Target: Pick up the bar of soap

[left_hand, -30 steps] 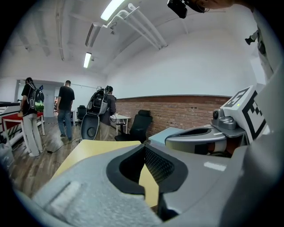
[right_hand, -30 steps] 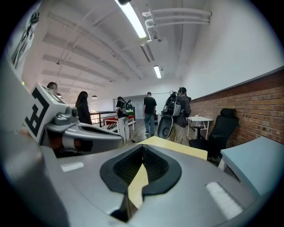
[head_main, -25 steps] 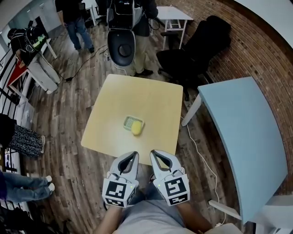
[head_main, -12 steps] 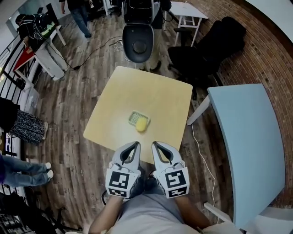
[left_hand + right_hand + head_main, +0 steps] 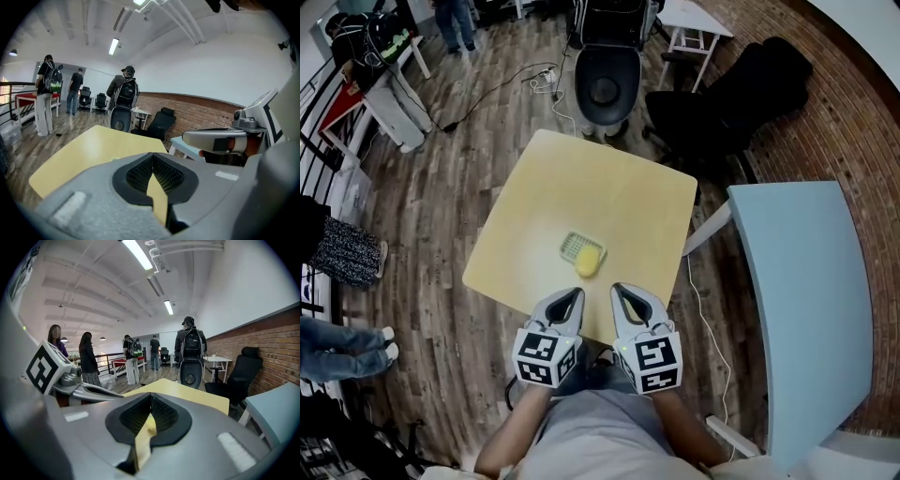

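Observation:
A yellow bar of soap (image 5: 588,262) lies on a pale green soap dish (image 5: 577,247) near the front middle of a square yellow table (image 5: 609,183). My left gripper (image 5: 573,294) and right gripper (image 5: 618,290) hover side by side over the table's near edge, a short way in front of the soap. Both are shut with nothing between the jaws. In the right gripper view a bit of the soap (image 5: 151,425) shows through the gap behind the closed tips. The left gripper view shows only the tabletop (image 5: 89,150) past its jaws.
A black office chair (image 5: 607,70) stands at the table's far side and a black armchair (image 5: 731,89) at the far right. A light blue table (image 5: 811,300) lies to the right. People stand on the wood floor (image 5: 441,178) at the left and far end.
Both grippers have come forward and lower, from in front of the table to over its near edge. The soap and dish have not moved on the table.

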A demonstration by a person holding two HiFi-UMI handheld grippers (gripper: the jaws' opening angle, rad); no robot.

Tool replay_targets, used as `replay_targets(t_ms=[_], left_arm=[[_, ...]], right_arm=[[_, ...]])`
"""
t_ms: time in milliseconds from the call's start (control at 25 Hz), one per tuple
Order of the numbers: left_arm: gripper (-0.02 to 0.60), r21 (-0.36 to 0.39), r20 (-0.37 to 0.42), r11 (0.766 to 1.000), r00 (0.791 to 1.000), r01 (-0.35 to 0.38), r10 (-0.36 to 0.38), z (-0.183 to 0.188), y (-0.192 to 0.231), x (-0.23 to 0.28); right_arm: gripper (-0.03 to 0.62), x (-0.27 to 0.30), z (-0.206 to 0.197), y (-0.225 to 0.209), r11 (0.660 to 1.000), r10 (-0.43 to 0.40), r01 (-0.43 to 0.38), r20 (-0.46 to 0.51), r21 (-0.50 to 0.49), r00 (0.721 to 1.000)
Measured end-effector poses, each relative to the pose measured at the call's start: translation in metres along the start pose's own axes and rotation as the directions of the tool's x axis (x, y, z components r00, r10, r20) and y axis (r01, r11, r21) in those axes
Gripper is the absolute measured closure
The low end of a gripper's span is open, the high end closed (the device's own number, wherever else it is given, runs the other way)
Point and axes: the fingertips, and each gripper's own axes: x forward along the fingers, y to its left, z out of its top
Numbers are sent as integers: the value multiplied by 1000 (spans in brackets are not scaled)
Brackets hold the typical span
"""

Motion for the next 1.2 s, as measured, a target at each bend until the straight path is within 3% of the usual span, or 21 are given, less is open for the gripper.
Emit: replay_targets(t_ms=[200,520,640,720,880,1200], left_arm=[[577,-113,-59,993,998,23,-30,-20,21,20],[575,-303,-160,951,981,60,-113,-61,43,54],[575,-351,-196,934,970,67,-143,-75,51,65],[528,-382,-220,921,962,70,-164,-85,55,70],[514,-445,-248,894,951,56,-183,-105,61,79],[482,-513,-278,857,937,41,-211,-128,72,98]], right_arm=[[591,35,-14,-2,1000,17,-17,-67,-1,998],[591,87,-39,-9,1000,20,-19,-162,5,987],[591,105,-47,-13,1000,20,-19,-197,6,980],[591,115,-51,-17,1000,18,-17,-216,6,976],[591,135,-65,-26,1000,12,-12,-259,1,966],[591,170,-108,-37,1000,7,-2,-382,14,924]])
